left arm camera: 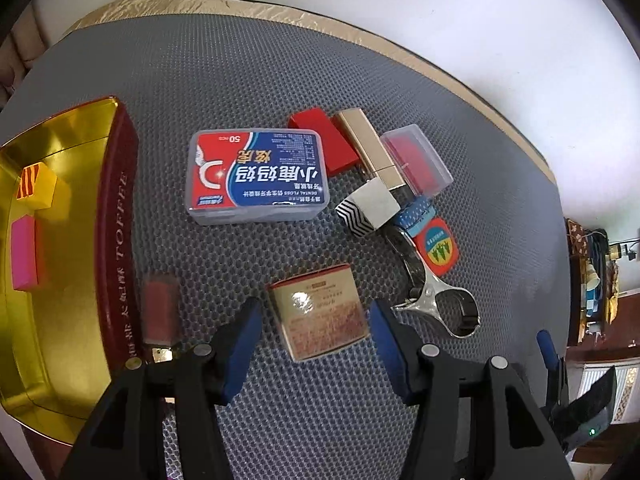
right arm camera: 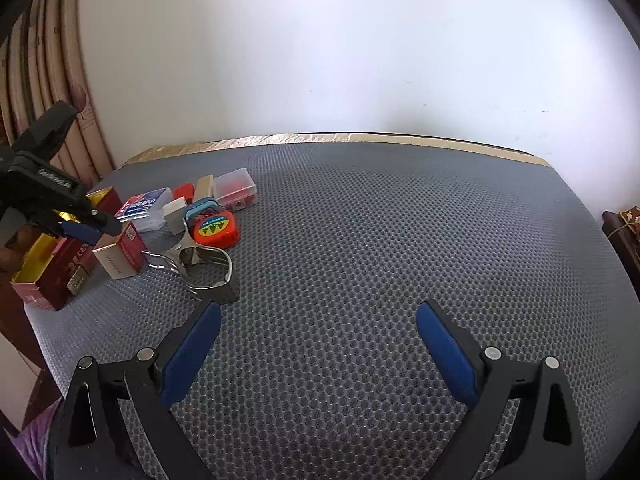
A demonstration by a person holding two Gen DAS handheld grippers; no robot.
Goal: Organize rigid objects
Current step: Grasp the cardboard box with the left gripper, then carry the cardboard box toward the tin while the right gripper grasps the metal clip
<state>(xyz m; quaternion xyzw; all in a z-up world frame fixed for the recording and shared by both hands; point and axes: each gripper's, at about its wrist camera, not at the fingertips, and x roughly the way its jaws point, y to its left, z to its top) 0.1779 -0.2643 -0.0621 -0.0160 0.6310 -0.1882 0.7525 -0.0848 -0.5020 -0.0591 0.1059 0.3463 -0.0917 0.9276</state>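
On honeycomb foam mat (left arm camera: 240,80), glossy cardboard box (left arm camera: 320,312) between parted left gripper (left arm camera: 312,340) fingers, right gripper (right arm camera: 320,356) wide, empty.

From my left claw's camera, the red wall of the gold-lined tin (left arm camera: 120,240) at nine o'clock reads "TOFFEE". At twelve o'clock the clear floss box (left arm camera: 256,174) lies upside down to me, its label reading "DENTAL FLOSS", "50" and "小鹿妈妈". Print on the small carton (left arm camera: 320,312) at centre is too blurred to read.
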